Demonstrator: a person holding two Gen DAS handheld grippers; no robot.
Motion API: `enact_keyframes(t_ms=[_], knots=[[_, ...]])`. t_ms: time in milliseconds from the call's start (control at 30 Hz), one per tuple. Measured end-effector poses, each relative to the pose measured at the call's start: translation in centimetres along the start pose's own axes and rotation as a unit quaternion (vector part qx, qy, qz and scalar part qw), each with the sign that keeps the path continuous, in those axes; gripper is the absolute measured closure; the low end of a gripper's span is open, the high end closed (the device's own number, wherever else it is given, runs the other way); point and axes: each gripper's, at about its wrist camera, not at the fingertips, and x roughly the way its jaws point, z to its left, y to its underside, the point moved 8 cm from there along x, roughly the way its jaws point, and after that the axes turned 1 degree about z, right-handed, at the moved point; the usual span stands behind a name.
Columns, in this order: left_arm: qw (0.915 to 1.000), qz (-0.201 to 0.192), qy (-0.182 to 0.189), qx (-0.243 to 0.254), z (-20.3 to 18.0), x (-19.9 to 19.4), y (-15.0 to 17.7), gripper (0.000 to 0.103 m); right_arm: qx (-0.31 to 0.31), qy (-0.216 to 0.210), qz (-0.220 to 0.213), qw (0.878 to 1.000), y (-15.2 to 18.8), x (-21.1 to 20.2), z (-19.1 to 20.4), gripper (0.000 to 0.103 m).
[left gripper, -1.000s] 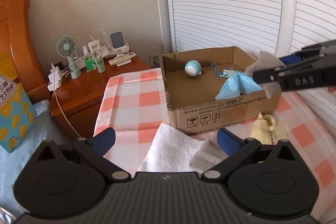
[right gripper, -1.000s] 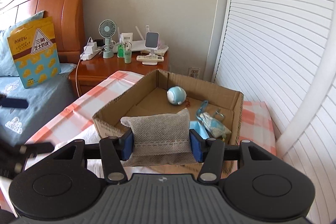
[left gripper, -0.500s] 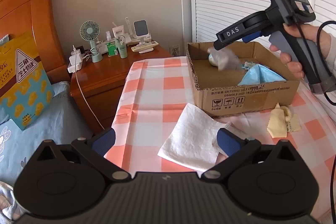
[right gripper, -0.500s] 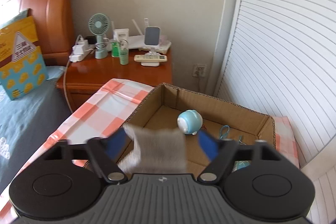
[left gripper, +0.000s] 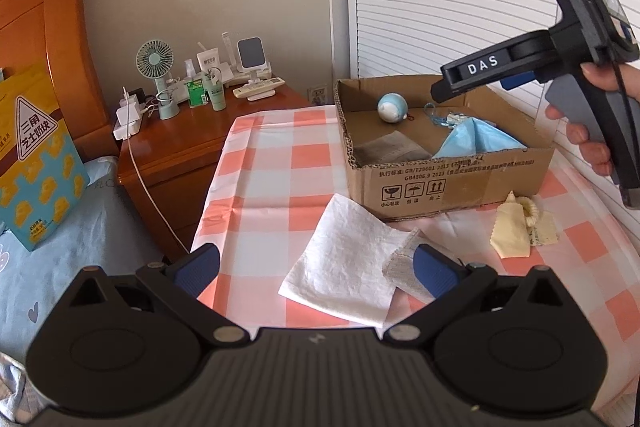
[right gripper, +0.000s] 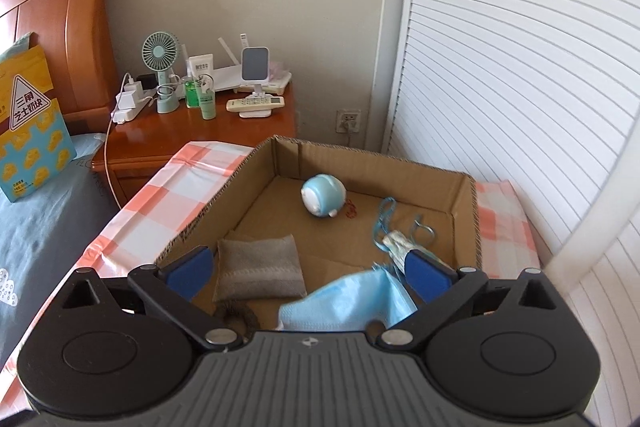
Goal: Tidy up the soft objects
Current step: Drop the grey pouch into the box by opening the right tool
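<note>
A bedroom scene with a worktop (left gripper: pixel 280 163) covered in an orange-and-white checked cloth. Toward its far right stands an open cardboard box (left gripper: pixel 448 179).

The right tongs (right gripper: pixel 308 273) hover over the near edge of the box with their blue fingers spread wide and nothing between them. In the left wrist view the same tool appears at the upper right, held by the person's hand (left gripper: pixel 592 119) above the box.

Inside the box, a grey mesh pouch (right gripper: pixel 258 273) lies flat on the floor at the near left corner. To its right sits a crumpled light-blue face mask (right gripper: pixel 348 303), and just beyond that a small wrapped bundle with a blue cord (right gripper: pixel 396 239). A round pale-blue toy (right gripper: pixel 322 195) rests near the far wall of the box, apart from the rest.

The left tongs (left gripper: pixel 316 267) hang low over the near part of the worktop, also opened wide and gripping nothing. Between and just beyond their fingers lies a white cloth (left gripper: pixel 344 263), spread flat outside the box, with a grey-white mesh piece (left gripper: pixel 402 265) beside it, close to the right finger. Farther right, near the front of the box, lies a pale yellow cloth (left gripper: pixel 516 231).

To the far left stands a wooden nightstand (left gripper: pixel 184 147) with a small green fan (left gripper: pixel 156 63).
</note>
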Motion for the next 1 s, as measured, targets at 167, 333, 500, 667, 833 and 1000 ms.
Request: enact_keyframes(t_ms=[167,333,500,667,833,1000], knots=[[1.0,-0.001,0.003,0.004,-0.4,-0.2,0.0,0.001,0.015,0.007,-0.001,1.0,2.6,-2.1,-1.2,0.0],[1.0,-0.001,0.007,0.005,-0.6,-0.5,0.2,0.001,0.039,0.018,0.002,0.999,5.6,-3.5,-2.7,0.0],[0.9999,-0.002,0.012,0.005,-0.8,-0.7,0.4,0.001,0.063,0.031,0.01,0.997,8.8,-4.5,-3.8,0.0],[0.9996,0.001,0.025,0.013,-1.4,-0.6,0.7,0.001,0.07,0.044,0.019,0.996,11.6,-5.2,-4.2,0.0],[0.999,0.012,0.036,0.023,-2.2,0.0,1.5,0.001,0.074,0.062,0.033,0.995,14.3,-5.3,-4.7,0.0],[0.9983,0.02,0.044,0.033,-3.1,0.6,1.9,0.001,0.081,0.064,0.05,0.993,16.1,-4.7,-5.1,0.0]])
